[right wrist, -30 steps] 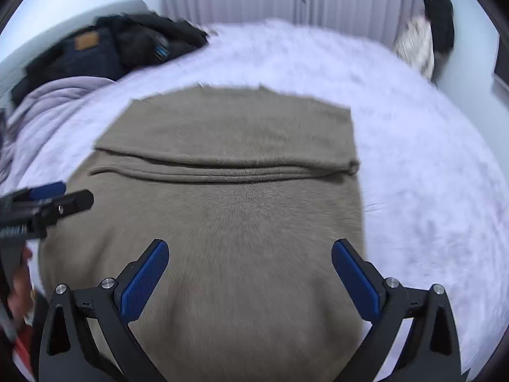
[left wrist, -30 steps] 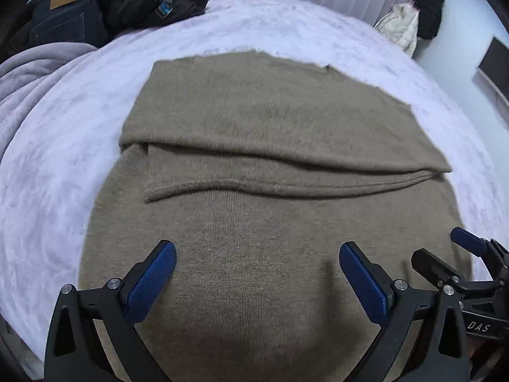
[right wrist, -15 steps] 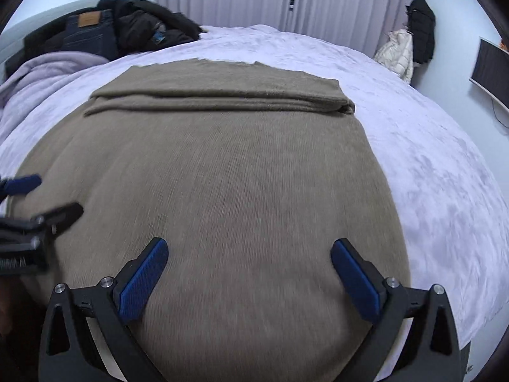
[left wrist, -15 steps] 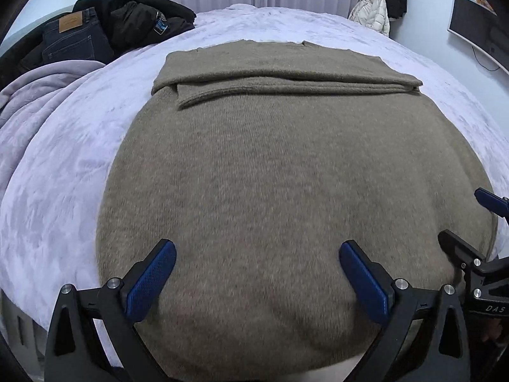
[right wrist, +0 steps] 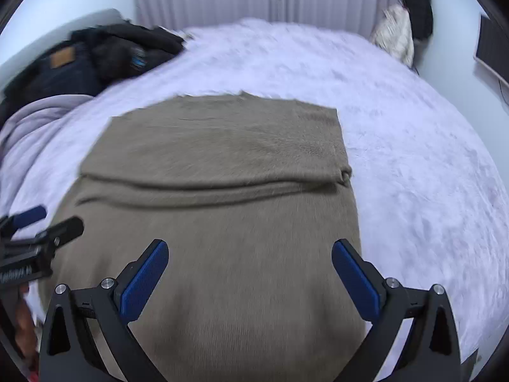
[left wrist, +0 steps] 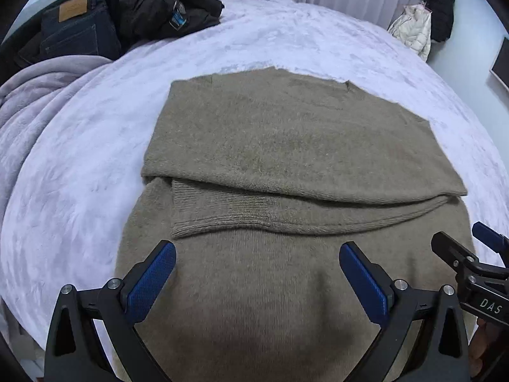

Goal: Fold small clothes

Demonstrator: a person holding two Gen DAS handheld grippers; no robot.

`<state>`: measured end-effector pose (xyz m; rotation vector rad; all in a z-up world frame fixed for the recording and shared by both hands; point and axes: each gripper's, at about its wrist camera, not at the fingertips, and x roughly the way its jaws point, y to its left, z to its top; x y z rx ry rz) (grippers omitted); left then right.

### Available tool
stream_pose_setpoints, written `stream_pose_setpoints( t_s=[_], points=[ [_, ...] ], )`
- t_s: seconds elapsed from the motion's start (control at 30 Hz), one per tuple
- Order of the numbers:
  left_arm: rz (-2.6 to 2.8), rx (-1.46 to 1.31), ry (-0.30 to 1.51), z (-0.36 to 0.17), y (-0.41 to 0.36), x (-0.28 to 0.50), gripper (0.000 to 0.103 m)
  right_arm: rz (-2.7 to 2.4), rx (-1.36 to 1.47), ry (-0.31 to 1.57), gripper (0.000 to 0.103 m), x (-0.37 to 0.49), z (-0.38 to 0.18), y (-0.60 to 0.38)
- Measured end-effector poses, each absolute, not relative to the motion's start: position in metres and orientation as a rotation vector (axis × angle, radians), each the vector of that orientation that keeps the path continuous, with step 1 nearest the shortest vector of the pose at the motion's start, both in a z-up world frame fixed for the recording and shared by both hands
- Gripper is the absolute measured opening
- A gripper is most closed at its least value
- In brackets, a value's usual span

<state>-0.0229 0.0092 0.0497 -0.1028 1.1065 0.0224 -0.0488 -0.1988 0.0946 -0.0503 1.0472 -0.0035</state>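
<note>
An olive-brown knit sweater (left wrist: 286, 146) lies flat on the white bed, its far part folded over toward me with a ribbed hem band (left wrist: 241, 216) showing under the fold. It also shows in the right wrist view (right wrist: 222, 165). My left gripper (left wrist: 257, 273) is open and empty above the near left part of the sweater. My right gripper (right wrist: 249, 270) is open and empty above the near right part. Each gripper shows at the edge of the other's view: the right one (left wrist: 470, 264), the left one (right wrist: 38, 232).
A white fluffy bedspread (left wrist: 302, 41) covers the bed. Dark jeans and a black jacket (left wrist: 127, 16) are piled at the far left, next to a lilac blanket (left wrist: 41, 95). Coats (left wrist: 426, 16) hang at the far right wall by curtains.
Both grippers dropped low toward the sweater's near edge half a second ago, then rose back; they now hover above the near part, still open. The sweater has not moved.
</note>
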Motion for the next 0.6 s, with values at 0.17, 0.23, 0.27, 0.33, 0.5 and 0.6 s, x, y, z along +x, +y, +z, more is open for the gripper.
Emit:
stream_pose_setpoints(
  t_s=[0.17, 0.23, 0.27, 0.33, 0.5, 0.6],
  points=[
    [-0.005, 0.038, 1.046, 0.010, -0.007, -0.060, 0.103, -0.063, -0.080, 1.127, 0.102, -0.045, 0.044, -0.190],
    [-0.033, 0.057, 0.997, 0.009, -0.004, -0.093, 0.103, -0.044, -0.142, 1.030, 0.102, -0.075, 0.044, -0.183],
    [-0.047, 0.045, 0.979, 0.010, 0.001, -0.109, 0.103, -0.032, -0.161, 1.001, 0.102, -0.092, 0.044, -0.182],
    [-0.081, 0.032, 0.966, 0.011, 0.009, -0.136, 0.103, 0.007, -0.169, 0.955, 0.102, -0.125, 0.046, -0.181],
    [-0.123, 0.082, 0.990, 0.020, 0.020, -0.180, 0.103, 0.116, -0.198, 0.923, 0.102, -0.200, 0.049, -0.190],
    [-0.127, 0.213, 0.956, 0.038, 0.015, -0.187, 0.103, 0.190, -0.268, 0.970, 0.102, -0.228, 0.050, -0.193]
  ],
)
